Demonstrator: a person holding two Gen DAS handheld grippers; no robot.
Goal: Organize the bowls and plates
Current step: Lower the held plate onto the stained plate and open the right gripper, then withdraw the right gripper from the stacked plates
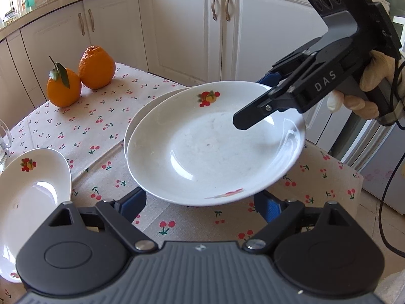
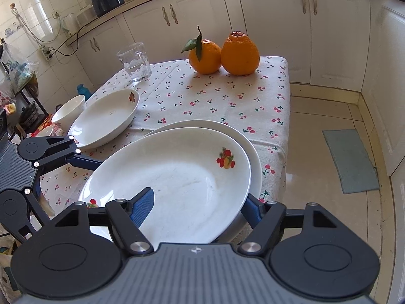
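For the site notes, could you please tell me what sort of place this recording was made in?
Most likely a home kitchen. White base cabinets run under a countertop crowded with utensils and a dark appliance, the wall is tiled, and a small table under a cherry-print cloth holds white plates.

The right gripper (image 1: pixel 255 101) is matte black and angular, with white letters "DAS" on its side, a silver screw near the fingertip and blue pads (image 1: pixel 269 78). A cream glove (image 1: pixel 364 93) wraps its handle; a black cable (image 1: pixel 389 197) hangs at 4 o'clock. The left gripper (image 1: pixel 202 202) has a ribbed grey body, black round lobes, silver pivot screws and blue fingers (image 1: pixel 272 207).
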